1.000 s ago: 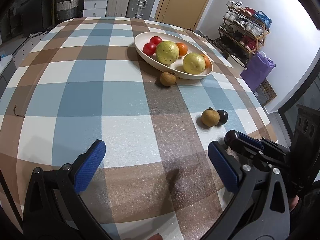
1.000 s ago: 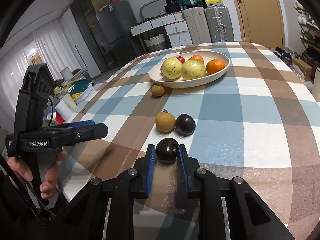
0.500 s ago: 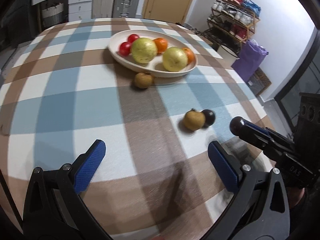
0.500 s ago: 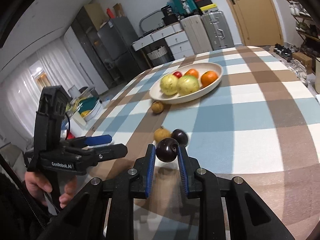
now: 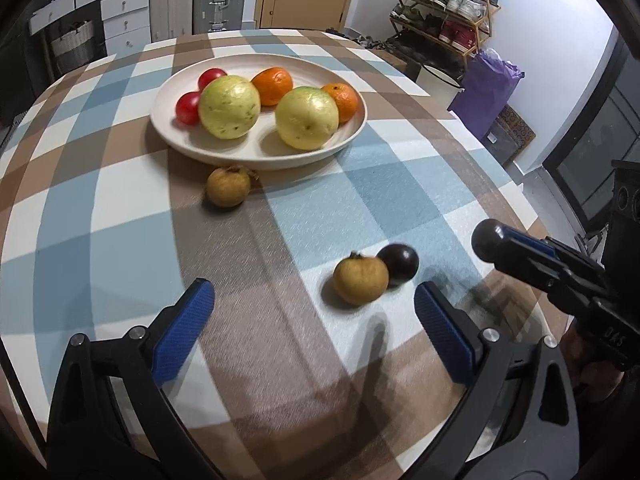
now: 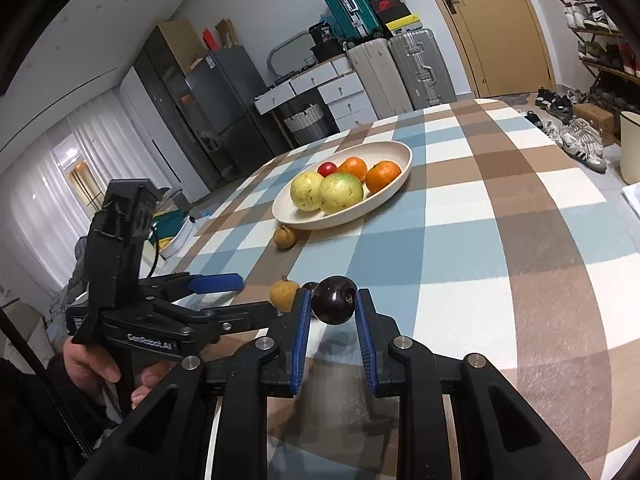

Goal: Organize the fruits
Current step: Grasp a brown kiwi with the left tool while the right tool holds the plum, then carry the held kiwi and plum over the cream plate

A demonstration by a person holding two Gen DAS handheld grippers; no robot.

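Observation:
My right gripper (image 6: 333,296) is shut on a dark plum (image 6: 334,307) and holds it a little above the checked tablecloth; the same plum (image 5: 486,240) shows at the right of the left wrist view. My left gripper (image 5: 312,300) stands open just short of a brown round fruit (image 5: 360,278) that touches a second dark plum (image 5: 400,264) on the cloth. A cream oval bowl (image 5: 168,132) further back holds two yellow-green guavas, two oranges and two red fruits. Another brown fruit (image 5: 228,186) lies against the bowl's near rim.
The table's right edge (image 5: 516,196) drops off toward a purple bag (image 5: 488,88) and a shoe rack (image 5: 444,8). Suitcases (image 6: 400,72) and white drawers (image 6: 332,88) stand beyond the far end. A hand (image 6: 92,364) grips the left tool's handle.
The left gripper has moved forward and to the right, so the brown fruit and plum now lie close before its open fingers. The right gripper has risen a little with its plum.

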